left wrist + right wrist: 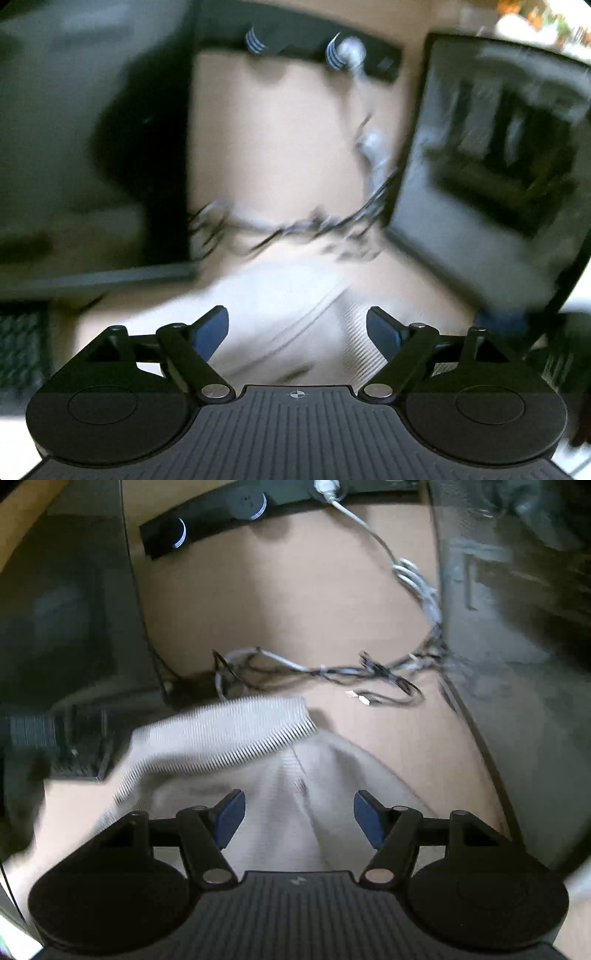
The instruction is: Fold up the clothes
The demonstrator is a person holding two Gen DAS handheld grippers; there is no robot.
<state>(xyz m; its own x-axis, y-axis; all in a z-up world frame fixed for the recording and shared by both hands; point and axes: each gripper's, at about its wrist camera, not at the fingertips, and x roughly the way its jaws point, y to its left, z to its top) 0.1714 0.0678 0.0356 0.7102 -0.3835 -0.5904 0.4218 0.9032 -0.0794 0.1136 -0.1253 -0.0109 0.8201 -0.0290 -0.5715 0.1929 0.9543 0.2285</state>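
A light grey ribbed garment (pixel 236 734) lies bunched on the tan table (pixel 280 602), its ribbed hem folded up at the far side. It also shows, blurred, in the left wrist view (pixel 280 310). My right gripper (pixel 299 812) is open just above the cloth, blue pads (pixel 231 814) apart, holding nothing. My left gripper (pixel 297 328) is open above the same cloth, its blue pads (pixel 210 328) wide apart and empty.
A tangle of grey and black cables (pixel 317 672) lies beyond the garment. A black power strip (pixel 221 513) sits at the table's far edge. A dark monitor (pixel 524 627) stands at the right, dark equipment (pixel 62 627) at the left.
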